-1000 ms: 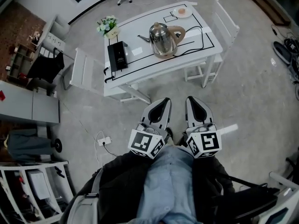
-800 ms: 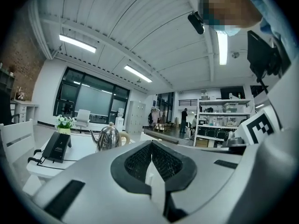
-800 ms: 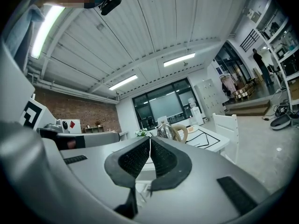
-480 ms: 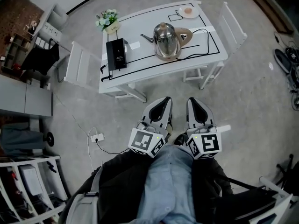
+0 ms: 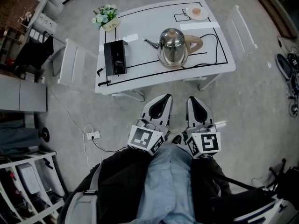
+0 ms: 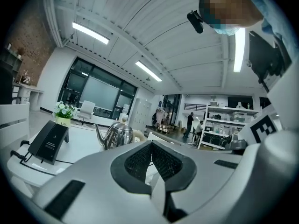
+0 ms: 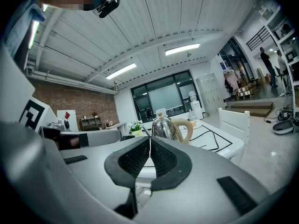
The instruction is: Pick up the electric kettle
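Both tongs are pressed together and empty. The left tongs (image 5: 162,102) and the right tongs (image 5: 194,101) ride side by side in front of the person's body, just as they did a second ago. What has changed is the stretch of floor between them and the white worktop (image 5: 154,29). In the head view its near edge has come closer to the tong tips and the whole top sits squarer ahead, so the person is closing in on it. The electric kettle (image 5: 174,46) stands upright on its base near the middle of the worktop — spout to the left, pale handle (image 5: 196,43) to the right — and is well out of reach. I judge this the approach: neither pair has spread yet, and one must before the handle can be taken.
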{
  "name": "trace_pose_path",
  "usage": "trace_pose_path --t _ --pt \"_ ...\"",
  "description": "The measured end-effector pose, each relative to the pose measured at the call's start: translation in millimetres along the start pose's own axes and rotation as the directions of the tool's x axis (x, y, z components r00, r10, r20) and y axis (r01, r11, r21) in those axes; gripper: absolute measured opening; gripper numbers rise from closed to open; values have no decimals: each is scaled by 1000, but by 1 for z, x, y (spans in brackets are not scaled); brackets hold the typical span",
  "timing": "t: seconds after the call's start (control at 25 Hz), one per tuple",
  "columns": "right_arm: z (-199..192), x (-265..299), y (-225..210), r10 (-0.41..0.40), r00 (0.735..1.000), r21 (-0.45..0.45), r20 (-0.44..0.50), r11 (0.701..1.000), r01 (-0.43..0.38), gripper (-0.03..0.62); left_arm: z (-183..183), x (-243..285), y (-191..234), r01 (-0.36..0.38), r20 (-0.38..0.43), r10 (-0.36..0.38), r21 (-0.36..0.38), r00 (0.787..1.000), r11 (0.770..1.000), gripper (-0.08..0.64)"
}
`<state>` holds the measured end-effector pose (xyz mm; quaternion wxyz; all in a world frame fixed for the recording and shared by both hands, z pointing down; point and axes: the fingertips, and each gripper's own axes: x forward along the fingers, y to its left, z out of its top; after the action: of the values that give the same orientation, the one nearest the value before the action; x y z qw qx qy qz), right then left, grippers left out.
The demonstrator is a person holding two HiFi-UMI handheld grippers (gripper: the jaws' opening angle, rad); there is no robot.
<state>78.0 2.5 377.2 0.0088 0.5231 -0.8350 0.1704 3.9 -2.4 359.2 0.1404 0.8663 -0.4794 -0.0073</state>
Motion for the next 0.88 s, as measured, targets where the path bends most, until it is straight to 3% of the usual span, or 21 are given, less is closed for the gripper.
trace_pose_path --t 0.44,0.88 --pt "26 89 -11 1 1000 -32 -4 999 -1 18 29 56 73 -17 30 18 -29 999 999 8" --pt "66 137 -13 -22 996 -99 88 995 31 18 71 93 109 47 119 -46 -2 992 999 8"
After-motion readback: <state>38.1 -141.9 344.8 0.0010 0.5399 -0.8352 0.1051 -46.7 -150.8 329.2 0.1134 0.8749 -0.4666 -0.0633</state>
